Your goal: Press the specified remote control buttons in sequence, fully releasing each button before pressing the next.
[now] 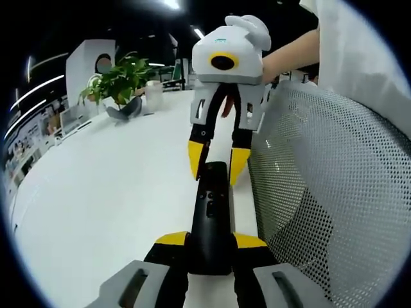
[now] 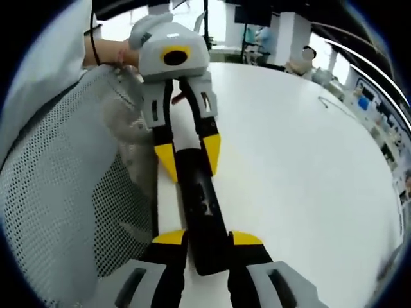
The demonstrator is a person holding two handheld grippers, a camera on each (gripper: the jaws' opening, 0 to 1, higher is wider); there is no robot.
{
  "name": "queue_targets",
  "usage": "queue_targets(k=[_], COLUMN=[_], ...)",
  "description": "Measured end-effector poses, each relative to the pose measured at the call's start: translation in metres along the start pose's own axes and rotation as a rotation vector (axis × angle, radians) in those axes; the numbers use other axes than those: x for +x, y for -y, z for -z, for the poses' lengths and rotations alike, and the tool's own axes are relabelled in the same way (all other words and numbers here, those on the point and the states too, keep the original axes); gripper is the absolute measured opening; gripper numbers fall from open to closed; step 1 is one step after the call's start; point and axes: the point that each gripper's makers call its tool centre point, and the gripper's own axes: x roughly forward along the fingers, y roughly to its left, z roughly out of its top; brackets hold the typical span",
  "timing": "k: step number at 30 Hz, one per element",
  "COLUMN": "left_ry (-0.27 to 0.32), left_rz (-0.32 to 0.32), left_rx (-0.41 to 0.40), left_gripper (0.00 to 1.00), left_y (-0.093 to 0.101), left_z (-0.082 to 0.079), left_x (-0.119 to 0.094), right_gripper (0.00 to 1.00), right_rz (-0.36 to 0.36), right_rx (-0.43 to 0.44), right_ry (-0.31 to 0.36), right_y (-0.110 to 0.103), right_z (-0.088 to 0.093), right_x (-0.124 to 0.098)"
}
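White table, potted plant behind; both hand-held grippers clamped on black remote.

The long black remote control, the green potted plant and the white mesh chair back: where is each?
Long black remote control [image 1: 210, 212], left gripper view: its buttoned top face.
Green potted plant [image 1: 119, 80], left gripper view: its leaves.
White mesh chair back [image 2: 54, 192], right gripper view: the mesh panel.

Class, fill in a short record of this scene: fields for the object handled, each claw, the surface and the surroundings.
object: black remote control, lying along the table edge
left claw: shut on one end of the remote
right claw: shut on the other end
surface: white table
beside table: mesh chair back
far end: potted plant
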Motion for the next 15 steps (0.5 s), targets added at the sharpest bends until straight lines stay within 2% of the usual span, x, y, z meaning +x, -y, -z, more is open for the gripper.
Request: queue_targets(k=[6,8,10,15], left_ry=[0.004,0.006,0.006,-0.024], left_rz=[0.000,-0.002,-0.002,-0.012], left_rx=[-0.002,-0.004,-0.001,-0.004], left_gripper=[0.25,0.25,0.25,0.25], left_y=[-0.0005,-0.0007,-0.0005,-0.0006], left_z=[0.0002,0.0004,0.0004,-0.0016], left_x=[0.0003,0.0004,0.0005,0.0017], right_gripper=[0.22,0.21,0.21,0.21], right_rz=[-0.018,-0.019,-0.023,-0.034], right_rx=[-0.029,-0.078,-0.080,-0.109], right_ry=[-0.012,-0.020,-0.028,-0.070], right_y=[-0.0011,-0.0020,-0.0026,-0.0025], right_z=[0.0007,0.0021,0.0020,0.0017], right_x=[0.0052,0.0051,0.0047,0.0045])
